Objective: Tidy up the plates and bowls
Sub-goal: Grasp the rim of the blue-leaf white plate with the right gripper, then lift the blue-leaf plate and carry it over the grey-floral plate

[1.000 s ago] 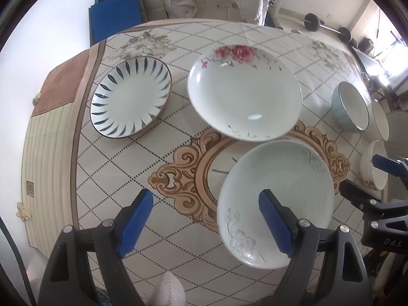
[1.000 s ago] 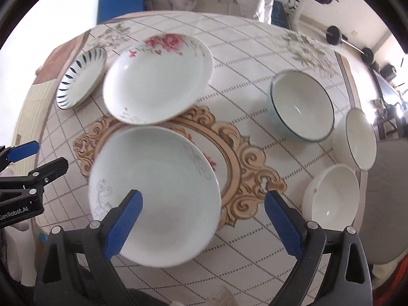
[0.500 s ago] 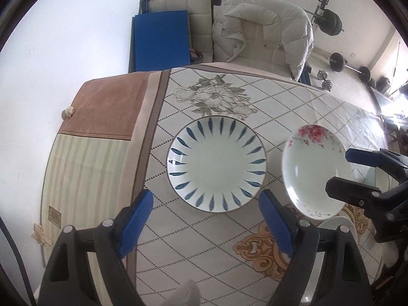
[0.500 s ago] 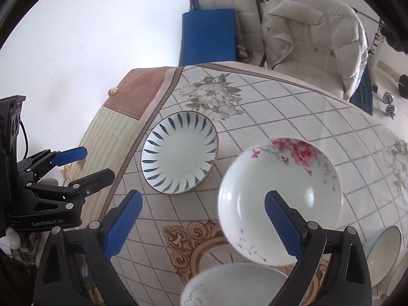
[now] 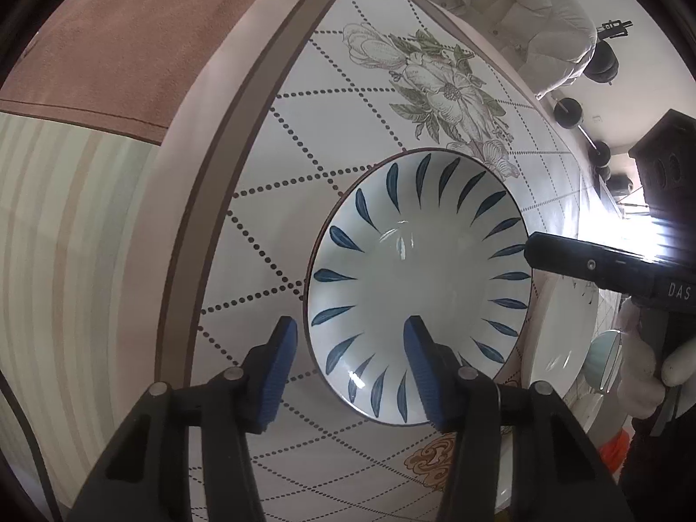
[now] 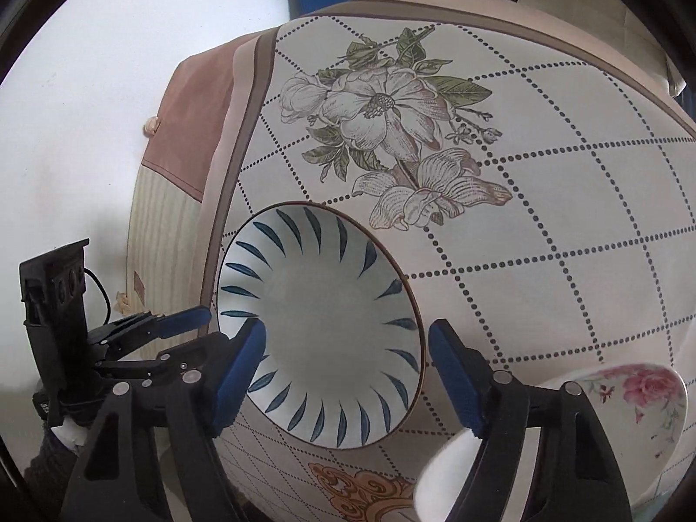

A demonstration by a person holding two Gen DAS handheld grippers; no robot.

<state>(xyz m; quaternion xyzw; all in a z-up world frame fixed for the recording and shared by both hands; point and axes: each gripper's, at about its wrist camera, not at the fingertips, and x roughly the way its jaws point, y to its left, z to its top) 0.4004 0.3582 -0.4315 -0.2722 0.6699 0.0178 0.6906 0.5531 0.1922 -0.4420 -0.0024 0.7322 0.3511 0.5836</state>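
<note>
A blue-leaf plate [image 5: 417,287] lies on the tablecloth near the table's left edge; it also shows in the right wrist view [image 6: 322,330]. My left gripper [image 5: 350,369] is open, its jaws straddling the plate's near-left rim. My right gripper [image 6: 348,374] is open and hovers over the plate, its jaws on either side of it. The rose plate [image 6: 648,409] lies to the right, and it also shows in the left wrist view [image 5: 561,339]. The right gripper's body [image 5: 609,269] reaches in over the blue-leaf plate's right rim.
The table edge [image 5: 182,226] with a hanging brown and striped cloth runs close on the left. A white padded chair [image 5: 513,8] stands behind the table. A light blue bowl [image 5: 602,359] and another white plate [image 6: 448,470] lie to the right.
Both grippers have moved down and in close to the blue-leaf plate, which now fills both views. The left jaws have narrowed around the plate's rim.
</note>
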